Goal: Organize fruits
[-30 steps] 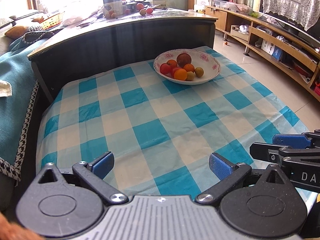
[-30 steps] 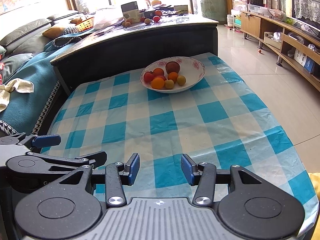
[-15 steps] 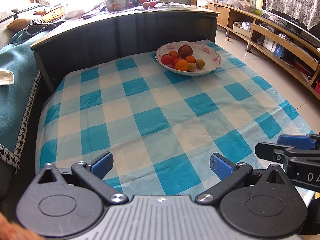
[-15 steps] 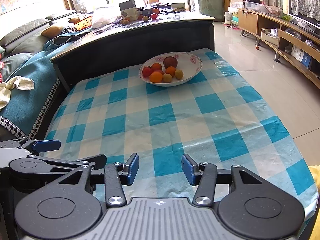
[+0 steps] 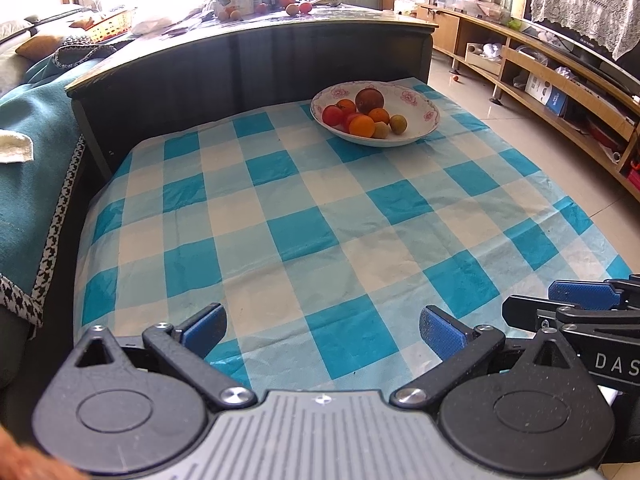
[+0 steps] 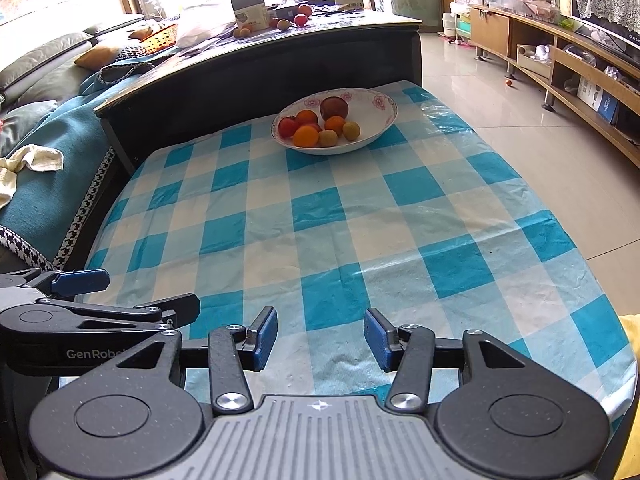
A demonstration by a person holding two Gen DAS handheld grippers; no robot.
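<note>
Hanging over the near edge of the tabletop (image 5: 304, 216), the left tongs (image 5: 322, 330) are seen with the blue pads standing wide apart, and nothing is held between them. The right tongs (image 6: 320, 338) are placed just beside them, also above the near edge, and their pads are spread to a narrower gap, again with nothing between them. In the left wrist view the right tongs are visible at the right border, and in the right wrist view the left tongs are visible at the left border. The tabletop is covered by a cloth (image 6: 360, 216) with blue and white squares. The fruits (image 5: 362, 116) are gathered in a white bowl (image 5: 420, 120) with a pink flower pattern on its rim, which is set at the far side of the tabletop, well apart from both tongs. In this bowl a dark red round fruit (image 6: 334, 107) is lying at the back, with some orange, red and yellow-green pieces in front of it, all touching each other. Behind the bowl a higher dark table (image 6: 256, 64) is standing, and on it a box (image 6: 250, 10) and some more loose fruit are seen. A sofa with a teal blanket (image 6: 48, 148) is found at the left, and a long wooden shelf unit (image 5: 560, 76) at the right along the tiled floor (image 6: 480, 80).
</note>
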